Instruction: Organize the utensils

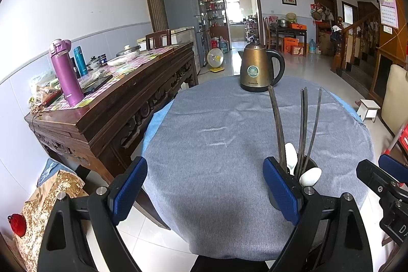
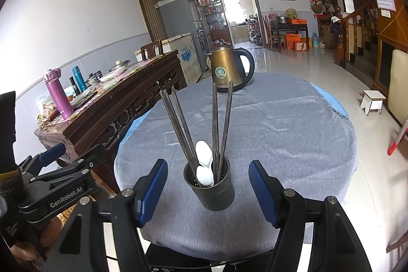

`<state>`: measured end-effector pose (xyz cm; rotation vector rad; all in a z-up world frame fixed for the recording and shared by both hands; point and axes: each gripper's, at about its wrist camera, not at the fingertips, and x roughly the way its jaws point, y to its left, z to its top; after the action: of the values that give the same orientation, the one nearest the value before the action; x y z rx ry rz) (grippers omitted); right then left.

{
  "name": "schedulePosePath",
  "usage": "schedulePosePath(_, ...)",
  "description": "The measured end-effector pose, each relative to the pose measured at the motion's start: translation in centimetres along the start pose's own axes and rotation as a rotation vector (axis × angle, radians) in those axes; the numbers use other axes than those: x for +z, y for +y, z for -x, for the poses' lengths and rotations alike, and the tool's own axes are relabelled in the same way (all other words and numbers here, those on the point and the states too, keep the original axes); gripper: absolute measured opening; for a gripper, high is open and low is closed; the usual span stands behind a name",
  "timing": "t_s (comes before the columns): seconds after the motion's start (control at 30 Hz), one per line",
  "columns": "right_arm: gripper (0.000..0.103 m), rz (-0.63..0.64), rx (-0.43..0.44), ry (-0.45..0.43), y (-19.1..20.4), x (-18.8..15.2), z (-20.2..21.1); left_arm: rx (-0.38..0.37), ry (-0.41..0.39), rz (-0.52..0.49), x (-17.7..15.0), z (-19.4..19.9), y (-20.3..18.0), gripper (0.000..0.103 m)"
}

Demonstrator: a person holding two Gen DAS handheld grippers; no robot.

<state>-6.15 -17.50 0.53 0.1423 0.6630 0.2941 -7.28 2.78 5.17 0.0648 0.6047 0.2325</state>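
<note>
A dark perforated utensil holder (image 2: 211,189) stands near the front edge of the round table with the grey cloth (image 2: 267,124). It holds several dark chopsticks (image 2: 221,119) and two white spoons (image 2: 204,159). My right gripper (image 2: 207,189) is open, its blue pads either side of the holder without touching it. My left gripper (image 1: 205,186) is open and empty over the cloth; the holder (image 1: 309,167) sits just behind its right pad, with chopsticks (image 1: 303,124) and spoons (image 1: 309,176) showing. The right gripper (image 1: 382,182) shows at the right edge.
A brass electric kettle (image 1: 260,69) stands at the table's far side. A dark wooden sideboard (image 1: 114,103) with flasks and dishes runs along the left wall, close to the table. A small white stool (image 2: 373,100) stands on the tiled floor to the right.
</note>
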Motion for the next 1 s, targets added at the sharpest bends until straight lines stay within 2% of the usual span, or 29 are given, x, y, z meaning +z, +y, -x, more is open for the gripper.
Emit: schedulePosePath(1.0,0.070,-0.007,-0.008,-0.003,0.22,-0.21,-0.51,-0.005,0.011,-0.005,-0.28,-0.27,0.01,0.092)
